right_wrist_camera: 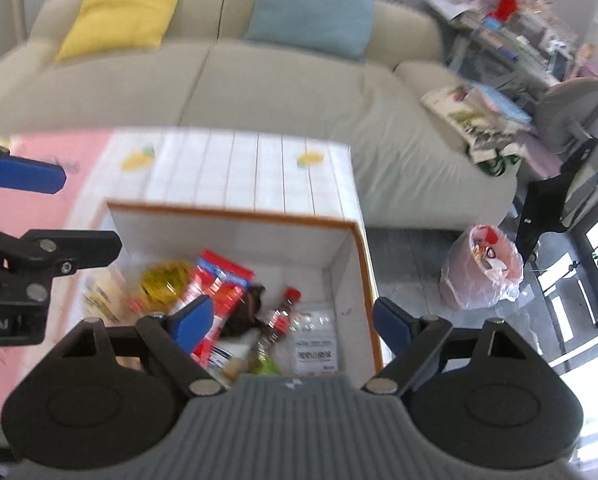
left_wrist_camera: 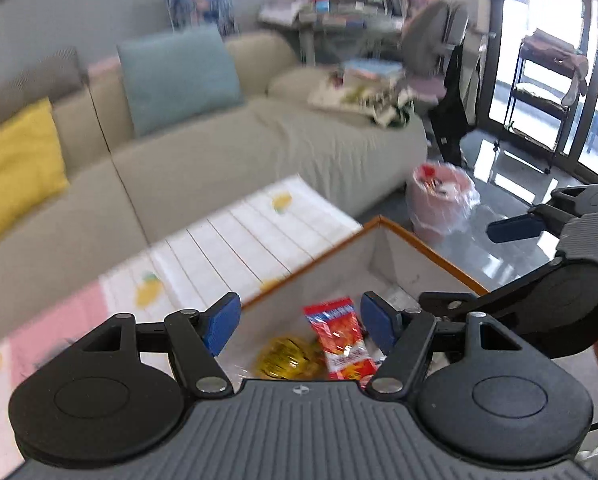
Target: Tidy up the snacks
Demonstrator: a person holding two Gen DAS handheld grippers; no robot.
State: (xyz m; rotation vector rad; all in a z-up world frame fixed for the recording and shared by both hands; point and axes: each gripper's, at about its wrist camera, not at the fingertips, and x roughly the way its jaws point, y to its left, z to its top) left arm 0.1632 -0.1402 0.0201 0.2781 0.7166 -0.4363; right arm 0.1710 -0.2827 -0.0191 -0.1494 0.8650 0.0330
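Observation:
A white box with an orange rim [right_wrist_camera: 235, 213] stands on the table and holds several snacks: a red packet [right_wrist_camera: 219, 280], a yellow packet [right_wrist_camera: 165, 278], a small cola bottle [right_wrist_camera: 281, 316] and a clear bag with a label [right_wrist_camera: 315, 344]. My right gripper [right_wrist_camera: 293, 326] is open and empty above the box. My left gripper [left_wrist_camera: 299, 324] is open and empty over the box's left side, above the red packet [left_wrist_camera: 341, 340] and the yellow packet [left_wrist_camera: 283, 356]. The box rim [left_wrist_camera: 311, 264] also shows in the left wrist view.
The table carries a white checked cloth with lemon prints [right_wrist_camera: 235, 168] and a pink mat [right_wrist_camera: 39, 200]. A beige sofa [right_wrist_camera: 259, 88] with a yellow cushion [right_wrist_camera: 127, 8] and a teal cushion [right_wrist_camera: 315, 8] is behind. A pink lined bin [right_wrist_camera: 485, 268] stands on the floor at right.

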